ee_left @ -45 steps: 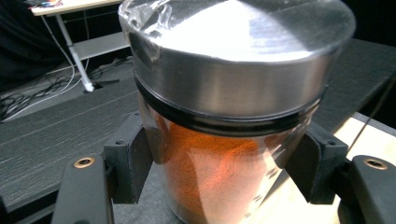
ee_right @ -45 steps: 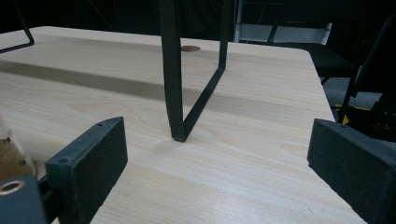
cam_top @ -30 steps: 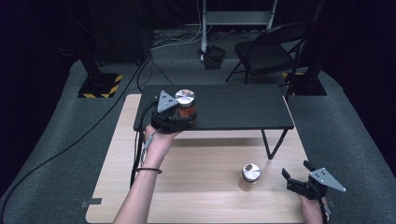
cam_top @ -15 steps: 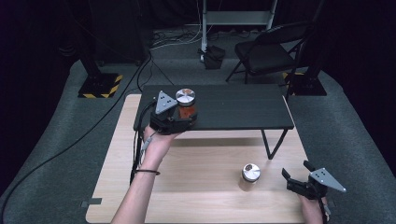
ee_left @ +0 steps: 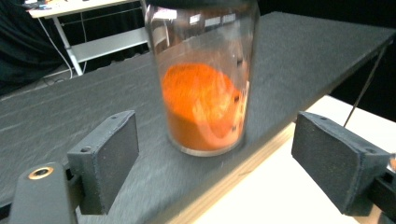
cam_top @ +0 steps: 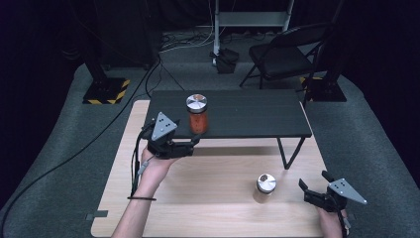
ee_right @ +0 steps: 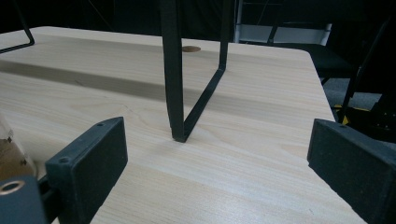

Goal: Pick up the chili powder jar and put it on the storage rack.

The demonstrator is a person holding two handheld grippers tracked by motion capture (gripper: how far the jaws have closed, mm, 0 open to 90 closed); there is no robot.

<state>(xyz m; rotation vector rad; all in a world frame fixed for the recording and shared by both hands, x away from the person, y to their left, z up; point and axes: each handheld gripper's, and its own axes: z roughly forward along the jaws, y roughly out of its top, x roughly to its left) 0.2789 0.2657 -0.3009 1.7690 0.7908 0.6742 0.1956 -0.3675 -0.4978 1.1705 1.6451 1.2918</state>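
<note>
Glass jar of orange powder with silver lid (cam_top: 197, 114): released onto black raised shelf (cam_top: 247, 116); left gripper (cam_top: 184, 147) jaws just opened wide, backed off; placement judged complete; right gripper (cam_top: 313, 191) wide, empty

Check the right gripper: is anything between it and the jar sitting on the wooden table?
Nothing visible blocks it. The right gripper is open, low over the wooden table, and the silver-lidded jar stands just to its left, with bare wood between them. The black shelf's leg stands farther back, off that line.

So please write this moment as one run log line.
left gripper: jaws just opening, off glass jar of orange powder | jar: upright on black shelf | right gripper: open, empty, near second silver-lidded jar
</note>
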